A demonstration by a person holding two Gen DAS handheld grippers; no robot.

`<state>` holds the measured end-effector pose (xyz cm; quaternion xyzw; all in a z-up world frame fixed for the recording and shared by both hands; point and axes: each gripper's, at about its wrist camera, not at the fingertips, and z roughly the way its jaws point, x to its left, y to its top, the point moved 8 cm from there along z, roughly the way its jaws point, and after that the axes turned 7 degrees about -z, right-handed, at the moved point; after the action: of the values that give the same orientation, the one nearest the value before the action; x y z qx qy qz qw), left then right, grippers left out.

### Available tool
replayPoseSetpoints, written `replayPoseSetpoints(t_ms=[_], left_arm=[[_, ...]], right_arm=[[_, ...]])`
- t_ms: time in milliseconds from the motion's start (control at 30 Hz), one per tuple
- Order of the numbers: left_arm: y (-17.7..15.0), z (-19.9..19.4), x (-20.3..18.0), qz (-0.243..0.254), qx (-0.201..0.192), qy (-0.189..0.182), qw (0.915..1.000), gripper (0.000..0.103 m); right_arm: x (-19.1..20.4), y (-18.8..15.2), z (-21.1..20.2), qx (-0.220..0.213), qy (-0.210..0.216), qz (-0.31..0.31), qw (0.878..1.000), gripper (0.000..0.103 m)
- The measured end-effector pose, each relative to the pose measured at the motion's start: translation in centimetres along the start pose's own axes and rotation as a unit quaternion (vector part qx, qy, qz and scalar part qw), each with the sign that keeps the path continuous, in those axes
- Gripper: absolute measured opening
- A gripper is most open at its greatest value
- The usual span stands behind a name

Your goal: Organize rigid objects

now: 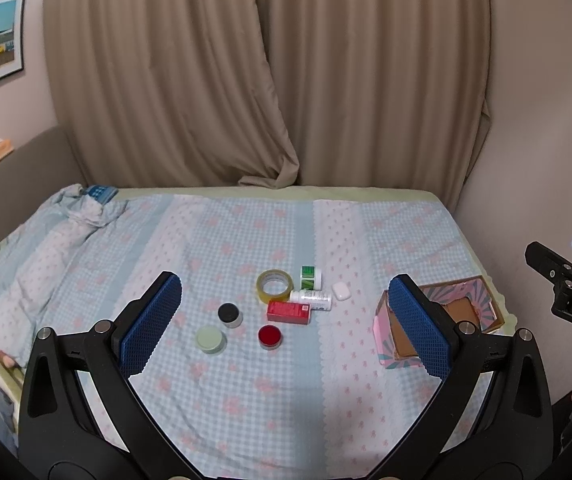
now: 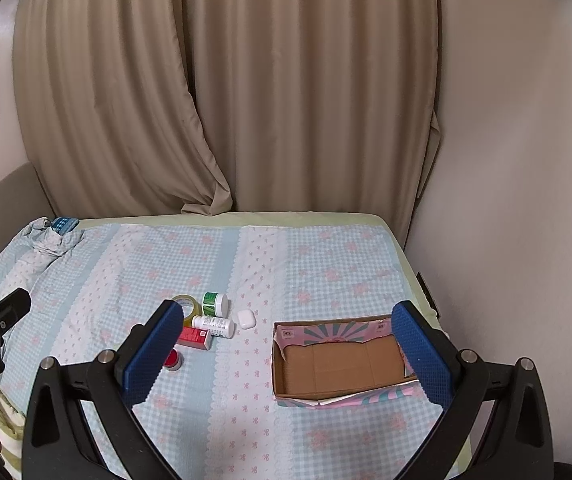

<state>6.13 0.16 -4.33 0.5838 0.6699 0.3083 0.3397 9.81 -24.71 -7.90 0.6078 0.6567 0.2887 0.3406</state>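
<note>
Both tools hang above the near edge of the bed with nothing in them: the left gripper [image 1: 286, 316] has its blue pads spread wide, and the right gripper [image 2: 288, 354] stands just as far apart. The small things lie in a loose cluster mid-bed: a tape roll [image 1: 274, 285], a green-labelled jar [image 1: 311, 277], a white bottle [image 1: 310, 300] on its side touching a red carton [image 1: 289, 312], a white earbud case [image 1: 341, 291], and three lidded pots, black [image 1: 229, 315], pale green [image 1: 209, 339] and red [image 1: 270, 336]. The open cardboard box [image 2: 342, 364] waits to their right, empty. All look light and stiff. I'd judge the round pots and bottle slippery, best pinched across their sides; the carton should take a grip on its long flat faces.
</note>
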Motion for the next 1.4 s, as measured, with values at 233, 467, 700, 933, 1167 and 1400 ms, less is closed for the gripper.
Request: replayPoseSetpoints(t_ms=[233,467,700,933,1167,1400], left_arm=[[-0.3,0.1,-0.1,-0.001,0.002,0.0,1.0,0.103],[-0.4,0.1,-0.2,-0.002,0.002,0.0,1.0,0.103],[-0.6,0.1,-0.4,-0.002,0.003,0.001,1.0,0.103],[-1.2,-0.5,-1.2,-0.009,0.004,0.008,0.9999,0.103],[-1.7,-0.9,-1.9,-0.012,0.004,0.019,0.9997,0.103],[-1.7,-0.9,-2.0,-0.013,0.006,0.026,0.9996,0.103]], right_arm=[[-0.4,-0.6,-0.4,0.003,-0.006,0.003,1.0,0.103],[-0.8,-0.6,-0.6,0.003,-0.007,0.006,1.0,0.103],[-1.2,-1.0,-0.9,0.003,-0.004,0.007,1.0,0.103],[-1.3,-1.2,-1.2,0.004,0.0,0.005,1.0,0.103],[-1.7,-1.3,-1.5,0.001,0.01,-0.004,1.0,0.103],[-2.4,-1.1,-1.1,-0.001,0.014,-0.002,1.0,0.103]])
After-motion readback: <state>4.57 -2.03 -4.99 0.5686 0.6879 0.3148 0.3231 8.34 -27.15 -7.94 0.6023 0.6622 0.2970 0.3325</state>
